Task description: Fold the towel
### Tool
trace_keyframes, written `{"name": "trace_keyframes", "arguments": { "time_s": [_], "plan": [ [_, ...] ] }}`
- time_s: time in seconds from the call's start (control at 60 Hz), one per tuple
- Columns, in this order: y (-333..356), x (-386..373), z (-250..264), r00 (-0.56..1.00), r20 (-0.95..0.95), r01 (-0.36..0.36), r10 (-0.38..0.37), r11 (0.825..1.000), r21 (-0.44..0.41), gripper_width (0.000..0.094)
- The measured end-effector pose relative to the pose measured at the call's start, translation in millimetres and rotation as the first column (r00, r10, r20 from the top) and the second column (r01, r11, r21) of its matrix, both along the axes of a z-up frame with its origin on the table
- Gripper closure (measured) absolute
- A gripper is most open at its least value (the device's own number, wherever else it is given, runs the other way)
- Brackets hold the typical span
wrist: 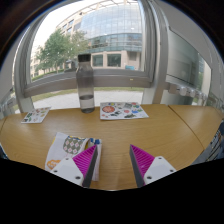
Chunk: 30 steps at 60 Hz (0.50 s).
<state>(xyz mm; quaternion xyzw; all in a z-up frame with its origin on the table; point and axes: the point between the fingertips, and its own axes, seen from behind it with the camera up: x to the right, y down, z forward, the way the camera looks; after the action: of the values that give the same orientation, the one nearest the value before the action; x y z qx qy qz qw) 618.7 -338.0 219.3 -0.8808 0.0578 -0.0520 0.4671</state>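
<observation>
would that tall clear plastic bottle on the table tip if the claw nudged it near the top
Probably: the tall, narrow clear plastic bottle stands upright on the wooden table, so a high push likely topples it. It looks partly empty, so probably light. The open claw is well short of it.

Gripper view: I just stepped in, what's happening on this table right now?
The tongs are open and hold nothing, poised above a wooden table. Just ahead of the left finger lies a patterned cloth, likely the towel, flat and not yet folded. Beyond the tongs stands a clear bottle near the window, with another printed cloth beside it and a third further left. Nothing is gripped yet.
</observation>
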Motion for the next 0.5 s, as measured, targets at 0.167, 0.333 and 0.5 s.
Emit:
{"name": "trace_keyframes", "arguments": {
  "time_s": [0.167,0.333,0.5],
  "plan": [
    [-5.8,-37.9,58.0,0.990,-0.086,-0.100,0.109,0.990,0.102,0.0220],
    [-32.8,-111.8,121.3,0.969,-0.133,-0.182,0.209,0.964,0.193,0.0172],
    [-80.3,-180.6,147.9,0.969,-0.108,-0.193,0.221,0.956,0.222,0.0157]
  ]
}}
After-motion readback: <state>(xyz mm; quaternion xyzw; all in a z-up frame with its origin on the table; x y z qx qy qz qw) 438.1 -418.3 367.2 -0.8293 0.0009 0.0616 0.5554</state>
